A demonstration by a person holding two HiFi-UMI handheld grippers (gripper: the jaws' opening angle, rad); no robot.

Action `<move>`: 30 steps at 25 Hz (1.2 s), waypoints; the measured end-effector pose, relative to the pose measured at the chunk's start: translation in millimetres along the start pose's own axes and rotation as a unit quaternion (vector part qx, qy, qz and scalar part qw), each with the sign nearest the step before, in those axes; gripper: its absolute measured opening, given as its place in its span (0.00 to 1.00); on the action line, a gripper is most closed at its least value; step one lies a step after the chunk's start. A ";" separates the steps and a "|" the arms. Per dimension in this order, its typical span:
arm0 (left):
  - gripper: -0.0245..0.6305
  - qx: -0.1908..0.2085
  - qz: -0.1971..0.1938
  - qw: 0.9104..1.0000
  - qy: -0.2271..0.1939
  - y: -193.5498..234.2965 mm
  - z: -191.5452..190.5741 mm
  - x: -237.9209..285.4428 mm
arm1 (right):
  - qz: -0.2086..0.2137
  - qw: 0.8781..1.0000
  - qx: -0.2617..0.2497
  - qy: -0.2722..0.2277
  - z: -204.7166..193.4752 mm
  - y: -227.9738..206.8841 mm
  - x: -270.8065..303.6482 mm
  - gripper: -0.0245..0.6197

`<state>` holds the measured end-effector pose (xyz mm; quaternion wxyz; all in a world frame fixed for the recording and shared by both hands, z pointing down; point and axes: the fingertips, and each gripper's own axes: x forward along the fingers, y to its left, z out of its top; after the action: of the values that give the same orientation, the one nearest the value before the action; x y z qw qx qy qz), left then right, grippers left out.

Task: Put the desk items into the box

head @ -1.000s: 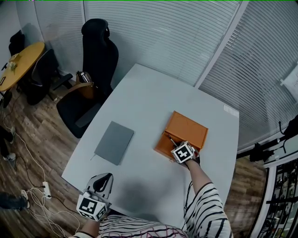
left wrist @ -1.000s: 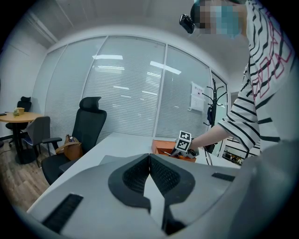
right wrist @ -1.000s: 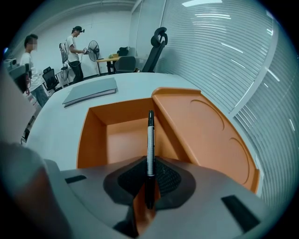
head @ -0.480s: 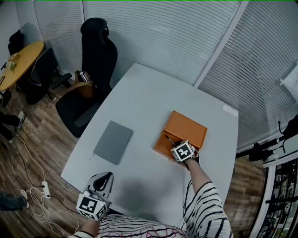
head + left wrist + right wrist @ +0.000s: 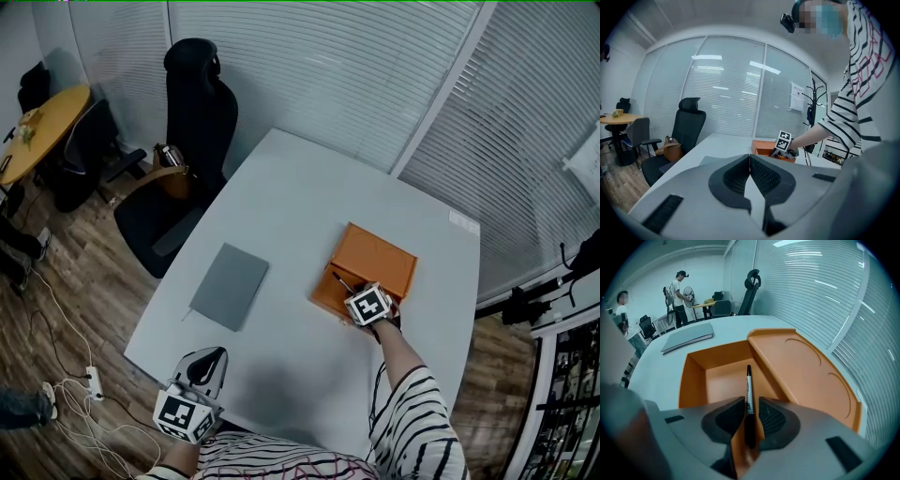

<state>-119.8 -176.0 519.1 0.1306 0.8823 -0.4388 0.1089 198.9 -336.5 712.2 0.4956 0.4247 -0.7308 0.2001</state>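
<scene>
While the person is leaning over the white table [image 5: 281,187] in the head view, the right gripper [image 5: 353,296] is reaching over the near edge of the orange box [image 5: 328,292], whose lid [image 5: 377,255] is lying open behind it. The left gripper [image 5: 212,357] is hanging at the table's near edge, well apart from a grey notebook [image 5: 230,286]. Looking along the left gripper [image 5: 750,157], its own view is showing the jaws pressed together with nothing between them. Looking along the right gripper [image 5: 751,402], its view is showing the jaws clamping a black pen [image 5: 749,385], which is pointing into the box's [image 5: 691,380] open compartment, beside the lid [image 5: 801,364].
</scene>
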 end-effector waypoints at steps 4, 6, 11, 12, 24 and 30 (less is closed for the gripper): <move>0.07 0.001 0.000 1.000 -0.002 1.3 0.4 -2.3 | -0.014 1.000 0.003 -0.011 2.9 -1.6 -1.7 0.20; 0.07 0.000 0.000 1.000 -0.002 1.0 0.6 -4.2 | -0.014 1.000 0.003 -0.020 4.8 -0.3 -2.0 0.21; 0.07 0.004 0.001 1.000 -0.004 -1.5 1.7 -7.9 | -0.031 0.999 0.005 -0.039 11.0 -4.6 -11.9 0.21; 0.07 0.005 0.000 1.000 -0.005 -2.5 2.4 -8.4 | -0.035 0.998 0.003 -0.043 12.9 -5.4 -15.8 0.20; 0.07 0.019 -0.020 0.999 -0.021 -13.9 12.3 -9.0 | -0.073 0.985 0.060 -0.143 28.7 -2.3 -76.9 0.10; 0.07 0.022 -0.038 0.998 -0.038 -23.8 22.2 -3.1 | -0.105 0.965 0.099 -0.220 26.2 5.2 -127.9 0.08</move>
<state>-100.8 -167.0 494.0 0.0986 0.9047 -0.4068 0.0799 199.0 -298.3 587.3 0.2962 0.5792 -0.7499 0.1202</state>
